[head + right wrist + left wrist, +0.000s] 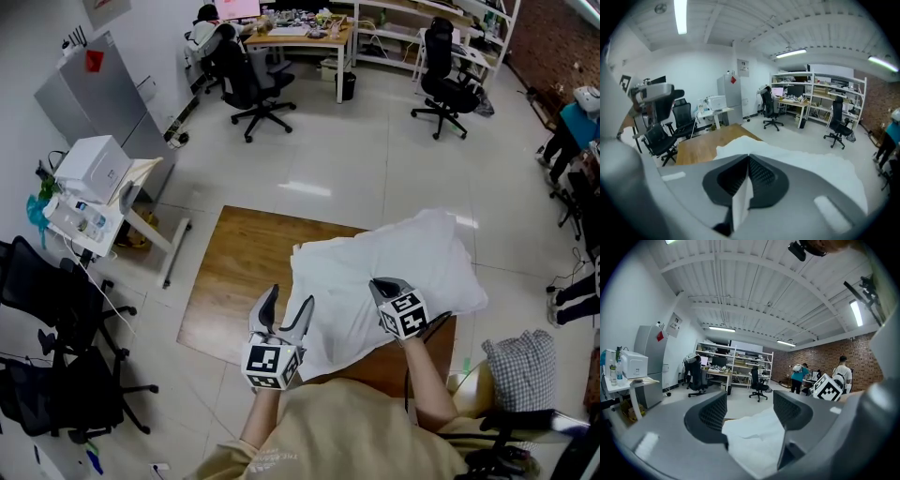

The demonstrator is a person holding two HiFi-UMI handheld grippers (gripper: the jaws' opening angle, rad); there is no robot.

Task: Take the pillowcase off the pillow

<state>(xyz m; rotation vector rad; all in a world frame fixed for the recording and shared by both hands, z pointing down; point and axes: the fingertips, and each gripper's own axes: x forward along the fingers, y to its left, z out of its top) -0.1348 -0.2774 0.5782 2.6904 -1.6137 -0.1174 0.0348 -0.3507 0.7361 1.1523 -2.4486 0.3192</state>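
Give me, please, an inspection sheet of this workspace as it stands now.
Surface: wooden table, floor tiles around it.
Job's things: pillow lies on the table, white pillowcase not yet off.
Clutter: nothing seen on the table.
Grippers: left claw open, pillowcase cloth between its jaws, unpinched; right claw shut on a pillowcase fold.
Cables: thin lead hangs by the white side table.
Surroundings: office chairs, desk, shelving, person at right edge.
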